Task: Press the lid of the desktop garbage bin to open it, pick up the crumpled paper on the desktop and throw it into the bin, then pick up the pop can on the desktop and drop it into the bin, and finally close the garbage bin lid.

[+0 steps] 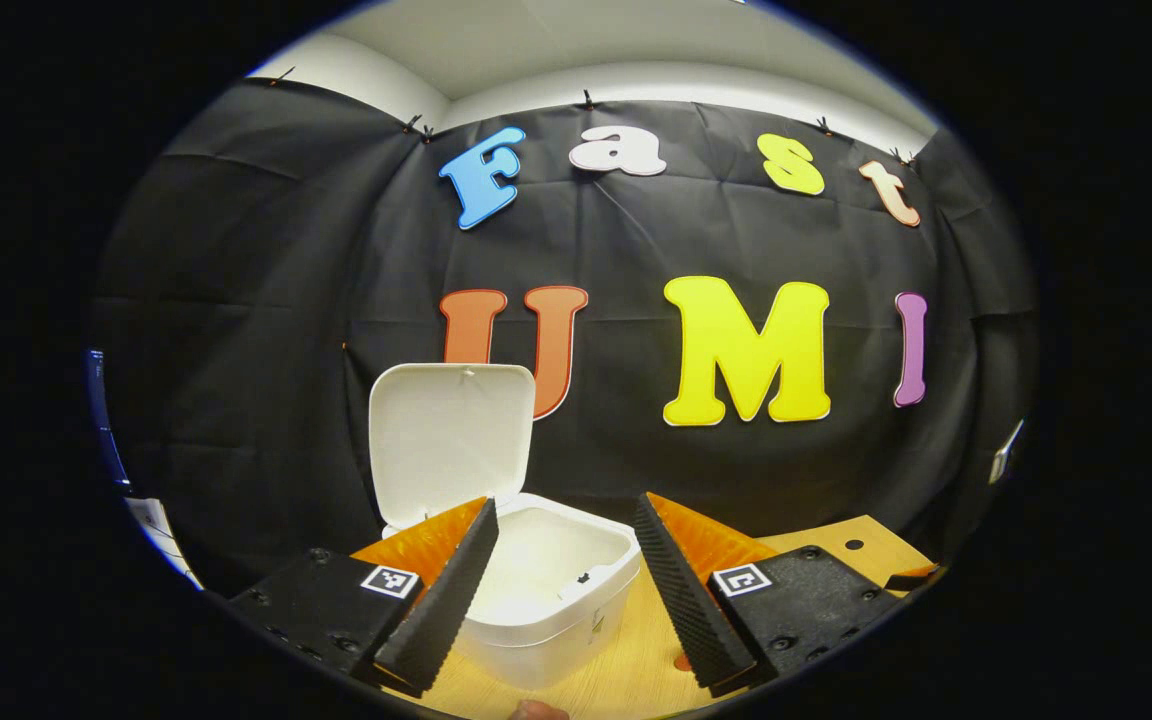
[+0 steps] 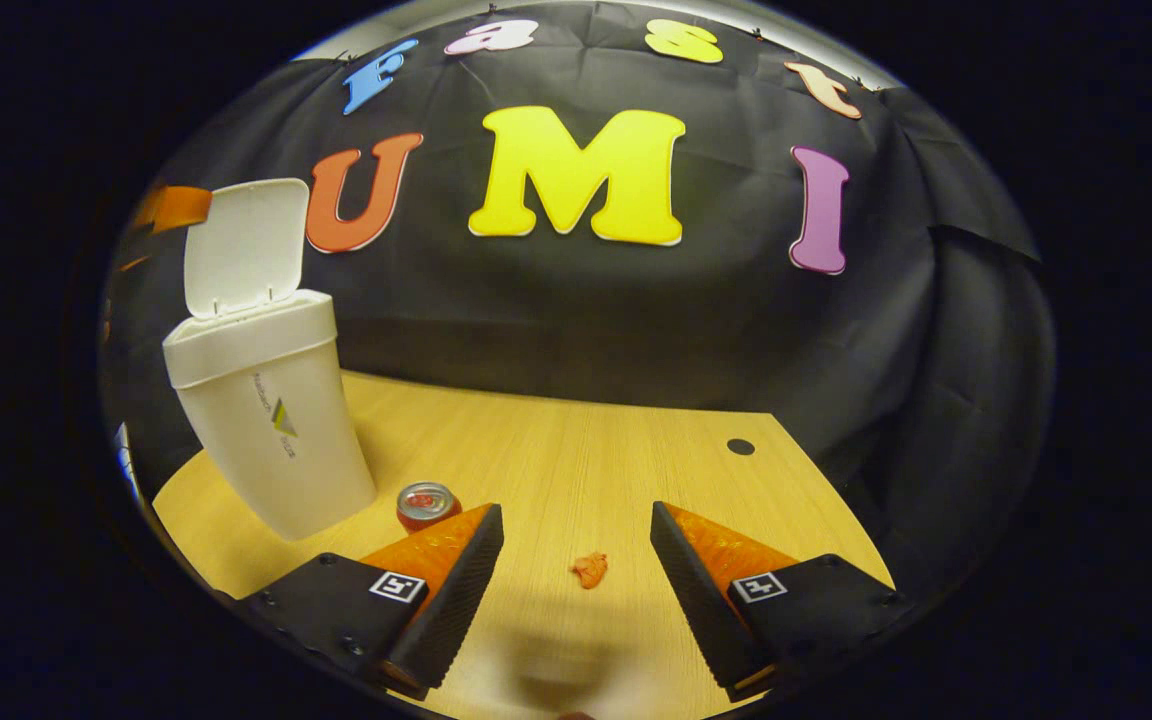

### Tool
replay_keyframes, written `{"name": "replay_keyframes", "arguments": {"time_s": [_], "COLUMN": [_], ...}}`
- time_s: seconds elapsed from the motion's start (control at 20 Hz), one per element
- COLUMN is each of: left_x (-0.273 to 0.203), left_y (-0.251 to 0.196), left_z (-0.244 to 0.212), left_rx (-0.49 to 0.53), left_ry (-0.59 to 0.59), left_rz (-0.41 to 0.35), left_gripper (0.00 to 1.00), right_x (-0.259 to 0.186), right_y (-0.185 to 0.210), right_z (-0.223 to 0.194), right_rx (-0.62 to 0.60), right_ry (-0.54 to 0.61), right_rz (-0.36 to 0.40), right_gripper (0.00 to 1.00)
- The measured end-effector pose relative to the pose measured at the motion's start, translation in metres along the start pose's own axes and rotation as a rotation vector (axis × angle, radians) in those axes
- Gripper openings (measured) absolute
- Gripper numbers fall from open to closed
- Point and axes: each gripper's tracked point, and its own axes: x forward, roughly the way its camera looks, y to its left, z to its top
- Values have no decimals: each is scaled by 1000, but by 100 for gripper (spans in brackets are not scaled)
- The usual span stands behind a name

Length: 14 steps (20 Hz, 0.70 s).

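In the left gripper view, the left hand-held gripper is hovering just above the garbage bin, its fingers spread apart and gripping nothing; the lid is standing upright behind the bin's mouth, and what shows of the interior is looking empty. In the right gripper view, the right hand-held gripper is also holding its fingers apart, and the crumpled paper is lying on the tabletop well right of the bin, straight ahead between those fingers. The pop can is standing upright just right of the bin's base. The right hand-held gripper is likely the nearer to the paper.
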Motion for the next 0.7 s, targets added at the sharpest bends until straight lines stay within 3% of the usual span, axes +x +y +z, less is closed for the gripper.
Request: {"name": "replay_keyframes", "arguments": {"time_s": [0.1, 0.55, 0.7], "left_x": [-1, -1, 0], "left_y": [1, 4, 4], "left_z": [0, 0, -2], "left_rx": [5, 34, 38], "left_ry": [-1, 7, 16], "left_rz": [4, 17, 16], "left_gripper": [95, 95, 95], "right_x": [18, 83, 96], "right_y": [-4, -8, -10], "right_z": [-14, -92, -101], "right_rx": [-18, -8, 1], "right_ry": [50, 339, 377], "right_rz": [-10, -24, -19], "right_gripper": [95, 95, 95]}}
